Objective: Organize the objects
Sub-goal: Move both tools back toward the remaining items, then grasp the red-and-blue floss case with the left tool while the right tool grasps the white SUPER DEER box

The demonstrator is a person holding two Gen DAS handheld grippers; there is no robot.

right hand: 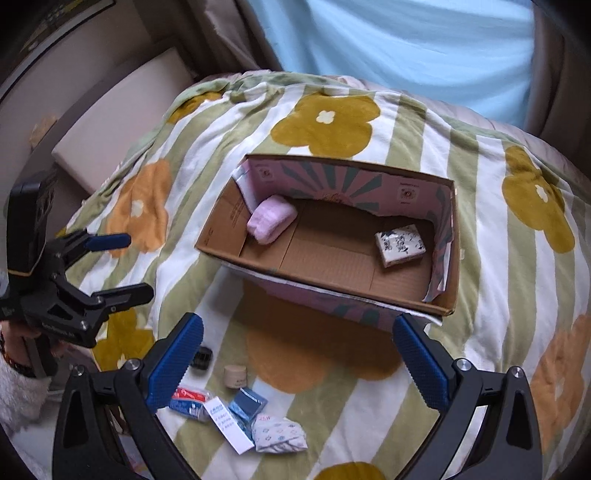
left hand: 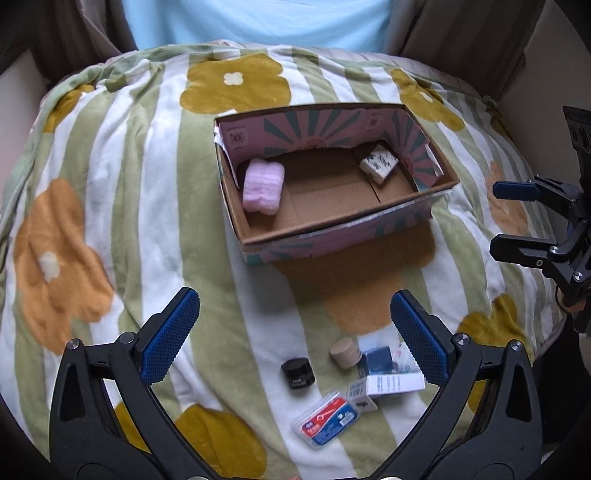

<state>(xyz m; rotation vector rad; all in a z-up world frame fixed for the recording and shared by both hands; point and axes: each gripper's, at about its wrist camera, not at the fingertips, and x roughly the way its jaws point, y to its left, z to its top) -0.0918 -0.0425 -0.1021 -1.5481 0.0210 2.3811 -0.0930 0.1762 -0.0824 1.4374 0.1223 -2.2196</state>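
Note:
An open cardboard box [left hand: 332, 236] [right hand: 448, 254] sits on a flowered blanket. Inside lie a pink pack [left hand: 262, 186] [right hand: 271, 219] at its left end and a white patterned pack [left hand: 378, 162] [right hand: 400, 244] at its right end. Near me on the blanket lie a black jar [left hand: 298, 372] [right hand: 201, 357], a beige jar [left hand: 345, 352] [right hand: 235, 374], a blue packet [left hand: 378, 360] [right hand: 246, 406], a white slim box [left hand: 395, 384] [right hand: 231, 424], a red-blue plastic case [left hand: 327, 419] [right hand: 188, 400] and a patterned tissue pack [right hand: 279, 434]. My left gripper [left hand: 295, 328] [right hand: 127, 264] is open and empty above these items. My right gripper [right hand: 299, 354] [left hand: 496, 219] is open and empty, to the box's right.
The blanket [left hand: 129, 184] covers a rounded bed that falls away on all sides. A beige cushion [right hand: 122, 118] lies far left. Curtains and a pale blue window [left hand: 258, 22] stand behind.

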